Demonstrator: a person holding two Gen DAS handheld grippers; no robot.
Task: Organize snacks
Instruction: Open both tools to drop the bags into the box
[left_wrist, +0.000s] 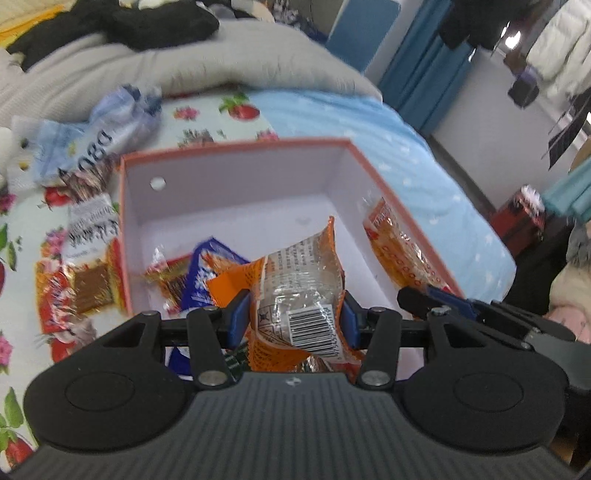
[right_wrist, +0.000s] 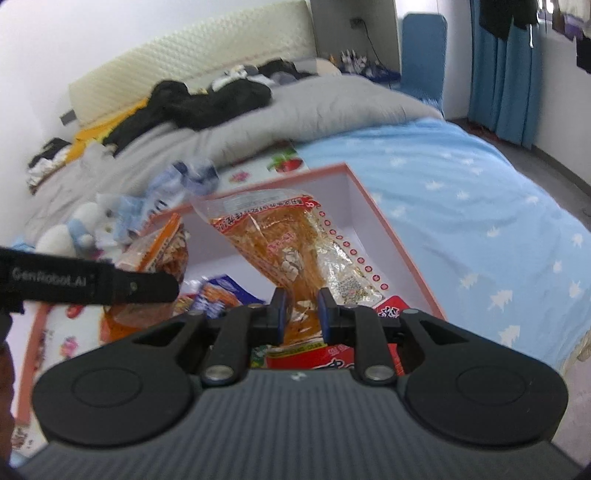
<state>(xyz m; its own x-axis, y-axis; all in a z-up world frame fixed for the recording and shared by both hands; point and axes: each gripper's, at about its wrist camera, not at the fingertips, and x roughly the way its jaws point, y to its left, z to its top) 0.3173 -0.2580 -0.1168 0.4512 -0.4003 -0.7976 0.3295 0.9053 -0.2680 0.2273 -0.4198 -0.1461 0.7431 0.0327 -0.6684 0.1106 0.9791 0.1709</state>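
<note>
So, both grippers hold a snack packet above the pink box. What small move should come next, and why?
Probably open both grippers and let the packets drop. The left gripper is shut on an orange packet with a barcode, the right gripper on a clear packet of orange snack, and both packets already hang over the white inside of the pink box, where other snacks lie.

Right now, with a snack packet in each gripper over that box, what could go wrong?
The left gripper and right gripper hang close together over the pink box, so they might bump. The right gripper pinches only the bottom end of its long packet, which could swing past the rim. The orange packet might land on the blue packet and slide.
</note>
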